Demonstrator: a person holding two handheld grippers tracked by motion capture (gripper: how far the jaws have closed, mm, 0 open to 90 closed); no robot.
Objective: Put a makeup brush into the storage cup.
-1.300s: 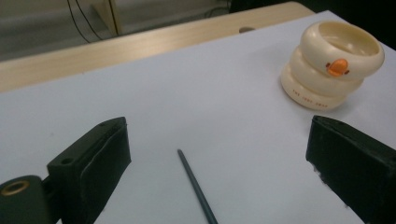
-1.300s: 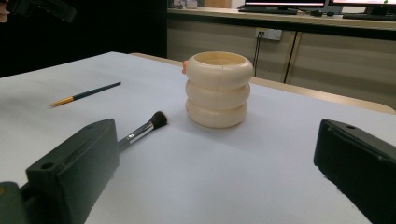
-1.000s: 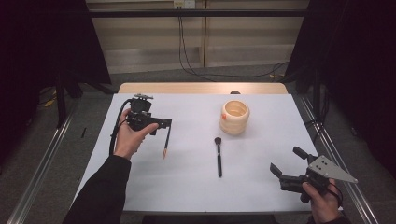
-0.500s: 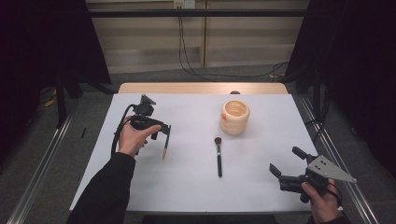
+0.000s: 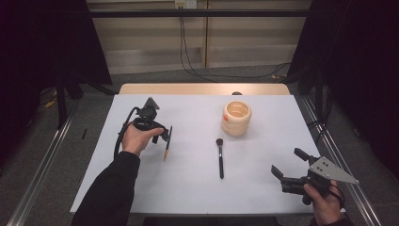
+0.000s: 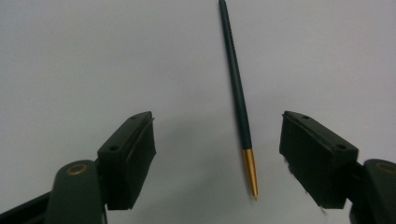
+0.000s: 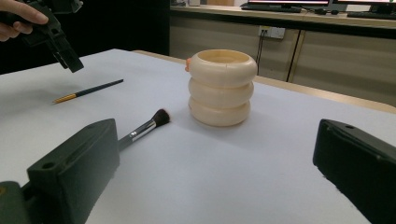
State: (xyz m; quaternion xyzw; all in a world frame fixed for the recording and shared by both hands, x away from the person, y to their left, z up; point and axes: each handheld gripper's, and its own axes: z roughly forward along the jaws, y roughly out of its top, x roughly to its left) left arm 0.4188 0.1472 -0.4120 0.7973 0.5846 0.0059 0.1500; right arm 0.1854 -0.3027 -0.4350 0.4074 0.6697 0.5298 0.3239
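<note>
Left gripper (image 6: 219,154), jaws apart and just closing, straddled the thin brush (image 6: 237,93); its handle ran lengthwise between them, untouched.

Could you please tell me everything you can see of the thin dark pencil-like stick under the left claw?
The thin stick is slender, dark green-black with a gold, pointed end. It lies flat on the white table, untouched. The left claw hangs over it, jaws open and just closing, either side of its gold end.
</note>
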